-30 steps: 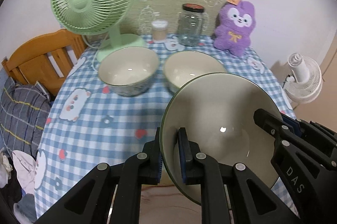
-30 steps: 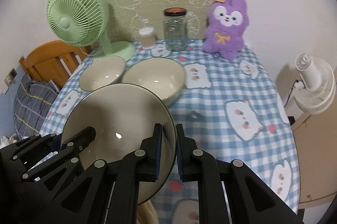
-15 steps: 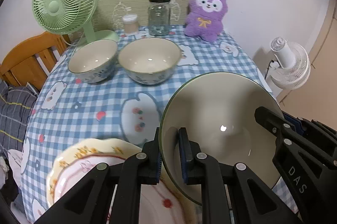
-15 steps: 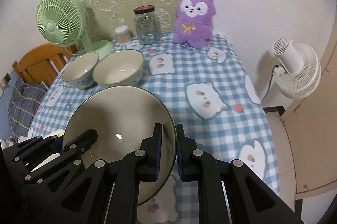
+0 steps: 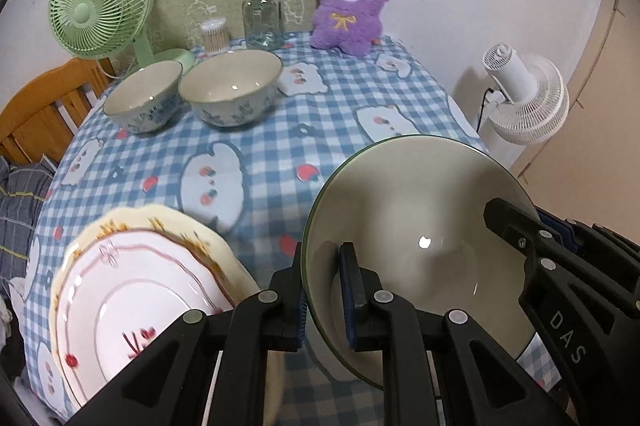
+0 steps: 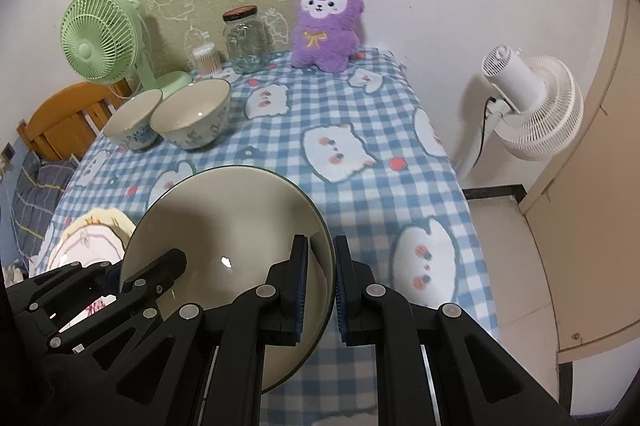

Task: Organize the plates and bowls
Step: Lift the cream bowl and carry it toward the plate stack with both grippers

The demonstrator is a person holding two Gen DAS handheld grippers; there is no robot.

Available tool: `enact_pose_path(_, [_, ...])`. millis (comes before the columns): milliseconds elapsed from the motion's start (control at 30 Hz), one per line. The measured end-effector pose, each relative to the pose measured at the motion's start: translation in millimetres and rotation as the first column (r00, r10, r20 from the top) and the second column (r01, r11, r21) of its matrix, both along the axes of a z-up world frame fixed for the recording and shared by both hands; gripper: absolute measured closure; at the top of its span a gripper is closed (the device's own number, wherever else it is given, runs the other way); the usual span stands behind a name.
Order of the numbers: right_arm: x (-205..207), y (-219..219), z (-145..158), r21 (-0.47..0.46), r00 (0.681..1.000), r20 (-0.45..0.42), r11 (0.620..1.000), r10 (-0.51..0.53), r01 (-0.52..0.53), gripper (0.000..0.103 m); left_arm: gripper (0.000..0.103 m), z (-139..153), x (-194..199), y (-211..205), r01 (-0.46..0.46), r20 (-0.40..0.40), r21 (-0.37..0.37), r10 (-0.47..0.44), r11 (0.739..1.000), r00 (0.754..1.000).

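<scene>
At the bottom of both wrist views I have my two grippers pinching one large green-rimmed bowl between them, held off the tablecloth. My left gripper has its blue pads clamped on the bowl's left rim, one pad outside the wall and one inside. My right gripper does the same on the opposite rim, at the lower centre of its own view. Each gripper also shows as a black frame at the far edge of the other's picture.

Just left of the bowl, in the lower left of the left view, a pink plate lies on a yellow scalloped plate; they are slightly blurred.

Further up, in the upper left, two patterned bowls stand side by side; whether they touch I cannot tell. Behind them are a green desk fan, a small tub of cotton swabs, a glass jar and a purple plush toy along the wall. A white fan stands off the table at the right.
</scene>
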State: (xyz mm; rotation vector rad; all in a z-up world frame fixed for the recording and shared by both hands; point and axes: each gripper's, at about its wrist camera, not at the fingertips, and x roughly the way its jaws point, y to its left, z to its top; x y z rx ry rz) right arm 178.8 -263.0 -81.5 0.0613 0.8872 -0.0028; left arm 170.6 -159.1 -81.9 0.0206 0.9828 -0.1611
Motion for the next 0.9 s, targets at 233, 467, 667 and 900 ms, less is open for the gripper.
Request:
enact_pose_path(233, [-17, -16, -12, 0.012, 1.0, -0.015, 1.0, -0.012, 0.012, 0.088, 0.091, -10, -14, -14, 0.008, -0.021, 0.003, -0.008, 1.0, 1.0])
enact_pose_path(467, [-31, -27, -25, 0.029, 0.999, -0.032, 0.999, -0.023, 0.024, 0.088, 0.091, -20, -26, -24, 0.012, -0.051, 0.0, -0.012, 1.0, 0.999])
enact_pose_path(667, [-37, -31, -34, 0.055, 0.998, -0.052, 0.998, -0.023, 0.026, 0.088, 0.091, -29, -35, -26, 0.005, -0.08, -0.001, -0.005, 1.0, 0.997])
enact_pose_path(900, [-43, -32, -35, 0.062, 0.998, -0.054, 0.998, -0.016, 0.02, 0.088, 0.091, -32, -44, -28, 0.005, -0.078, 0.006, -0.005, 1.0, 0.997])
